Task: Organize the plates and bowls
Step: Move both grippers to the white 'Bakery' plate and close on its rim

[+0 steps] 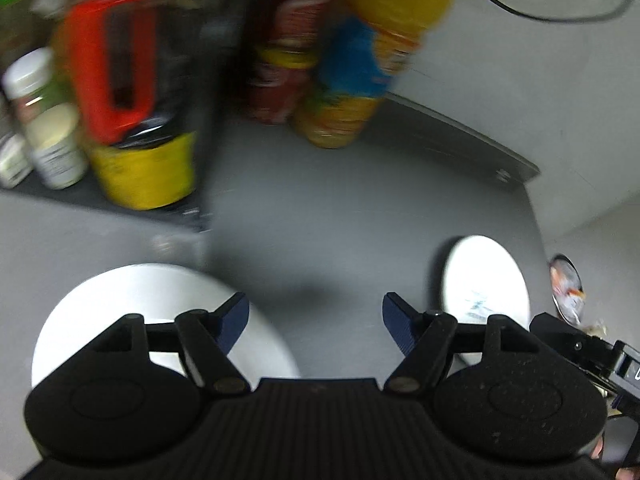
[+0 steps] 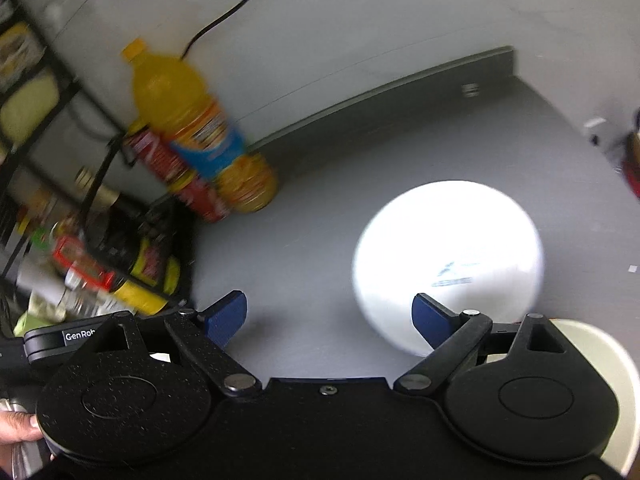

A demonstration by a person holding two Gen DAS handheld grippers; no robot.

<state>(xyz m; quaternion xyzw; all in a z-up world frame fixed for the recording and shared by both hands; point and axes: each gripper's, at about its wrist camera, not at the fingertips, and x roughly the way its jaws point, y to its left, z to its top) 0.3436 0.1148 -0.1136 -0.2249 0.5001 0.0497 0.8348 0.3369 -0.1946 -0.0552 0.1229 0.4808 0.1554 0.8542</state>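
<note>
A white plate with a small printed mark lies on the grey table, just ahead of my right gripper, which is open and empty; its right fingertip overlaps the plate's near edge. The same plate shows at the right of the left wrist view. A second white plate lies under the left finger of my left gripper, also open with nothing between its fingers. A cream-coloured dish sits at the lower right, partly hidden by the right gripper's body.
An orange juice bottle and a red can stand near the back wall. A rack of jars and bottles fills the left. A black cable hangs on the wall. The table edge runs at right. A hand holds the left gripper.
</note>
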